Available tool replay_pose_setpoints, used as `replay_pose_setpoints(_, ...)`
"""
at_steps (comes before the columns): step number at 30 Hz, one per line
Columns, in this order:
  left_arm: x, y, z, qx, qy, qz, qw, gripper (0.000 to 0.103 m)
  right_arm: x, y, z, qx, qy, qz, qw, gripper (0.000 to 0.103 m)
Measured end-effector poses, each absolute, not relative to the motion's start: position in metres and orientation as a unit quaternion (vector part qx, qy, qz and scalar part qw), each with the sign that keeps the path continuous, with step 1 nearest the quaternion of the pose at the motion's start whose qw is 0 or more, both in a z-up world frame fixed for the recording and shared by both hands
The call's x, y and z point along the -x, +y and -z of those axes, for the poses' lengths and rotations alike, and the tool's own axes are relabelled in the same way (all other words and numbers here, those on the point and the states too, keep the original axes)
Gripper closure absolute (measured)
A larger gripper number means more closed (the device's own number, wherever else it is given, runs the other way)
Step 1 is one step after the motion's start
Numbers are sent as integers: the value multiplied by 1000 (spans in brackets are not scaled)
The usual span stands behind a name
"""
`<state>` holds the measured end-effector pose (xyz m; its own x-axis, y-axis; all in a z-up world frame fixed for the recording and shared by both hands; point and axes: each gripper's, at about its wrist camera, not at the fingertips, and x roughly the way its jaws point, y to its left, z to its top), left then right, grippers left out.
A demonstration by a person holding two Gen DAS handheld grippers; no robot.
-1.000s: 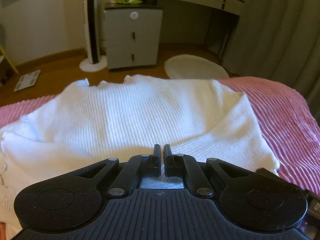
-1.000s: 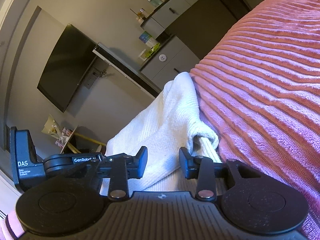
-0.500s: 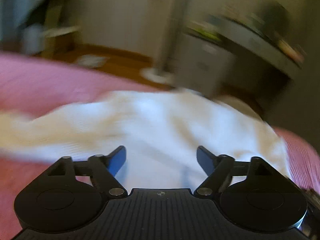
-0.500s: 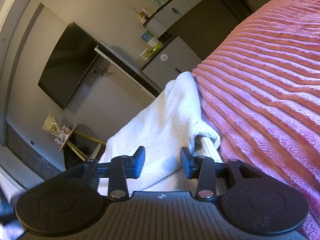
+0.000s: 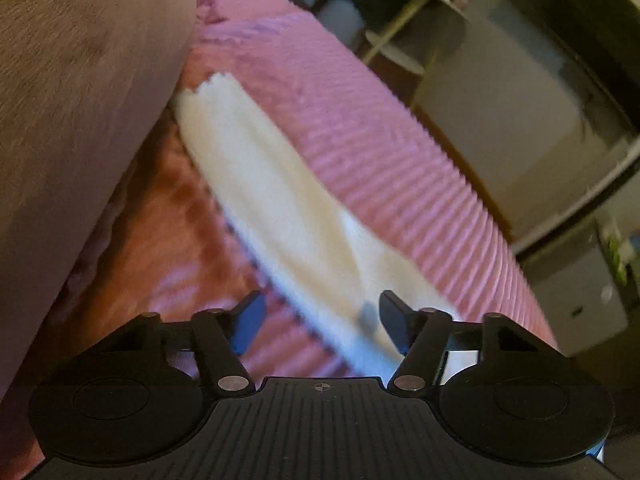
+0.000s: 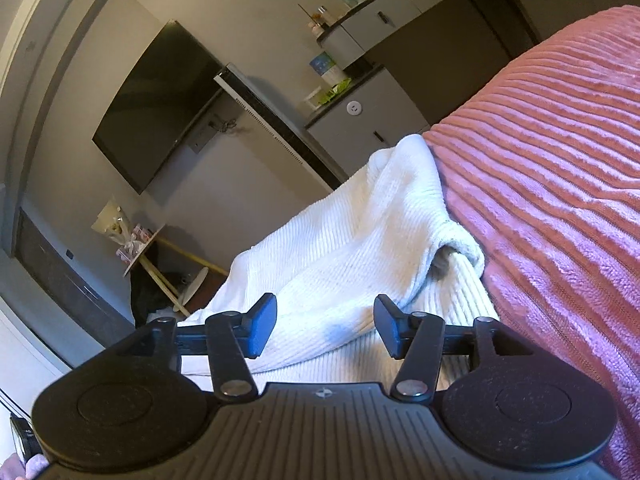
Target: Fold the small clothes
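The left gripper stands wide open with nothing between its fingers. Ahead of it a white ribbed knit garment lies on the pink ribbed plush bedspread, and a long, narrow part of the garment runs away from the gripper towards a large tan fuzzy cushion-like mass that fills the upper left of this view. The near end of the cloth lies under the gripper's right finger; whether the finger touches it cannot be told, as this view is blurred. Past the edge of the bed stand a small round side table with pale wooden legs and a grey cabinet.

The right gripper is also open, its fingers well apart and holding nothing. The white garment lies just in front of it in bunched folds, with a rolled cuff or hem opening at the side next to the pink bedspread. The cloth passes under both fingertips. Behind the bed, in the right wrist view, a dark flat television hangs on the grey wall, and a grey drawer cabinet stands beside the bed with small containers on top.
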<state>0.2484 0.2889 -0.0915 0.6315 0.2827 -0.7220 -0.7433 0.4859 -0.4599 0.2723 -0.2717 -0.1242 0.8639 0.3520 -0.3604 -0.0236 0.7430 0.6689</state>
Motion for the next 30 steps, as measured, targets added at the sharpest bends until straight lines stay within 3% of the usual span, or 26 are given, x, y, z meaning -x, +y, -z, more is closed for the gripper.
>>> replay_pose_setpoints(3,-254,302,97,409,277,-320,808,47,-275,-270,127,-344,242,-105,901,49)
replay_pose_setpoints(6,-255,310,98,422,268,-345,795,86,-276,-270,128,-342,241,-109,902,49)
replay_pose_setpoints(7,-256,310,97,416,266,-344,799,91,-276,-271,129,-345,240,-110,901,49)
replay_pose_setpoints(10,-257,289,74,350,248,-341,836,93,-276,-276,131,-360,236,-112,895,49)
replay_pose_setpoints(17,-284,142,-8,110,199,-155,961,93,-275,-278,130,-368,235,-112,893,49)
replay_pose_setpoints(21,-297,39,-10,13,209,-17,978,90,-274,-281,128,-372,232,-110,892,49)
replay_pose_setpoints(24,-302,-30,22,-66,249,50,965,73,-273,-284,128,-375,231,-111,891,49)
replay_pose_setpoints(25,-302,-48,35,-83,274,73,955,59,-274,-286,129,-378,231,-113,889,49)
replay_pose_setpoints(30,-283,-69,71,-88,325,68,939,52,-274,-290,131,-385,230,-118,886,49)
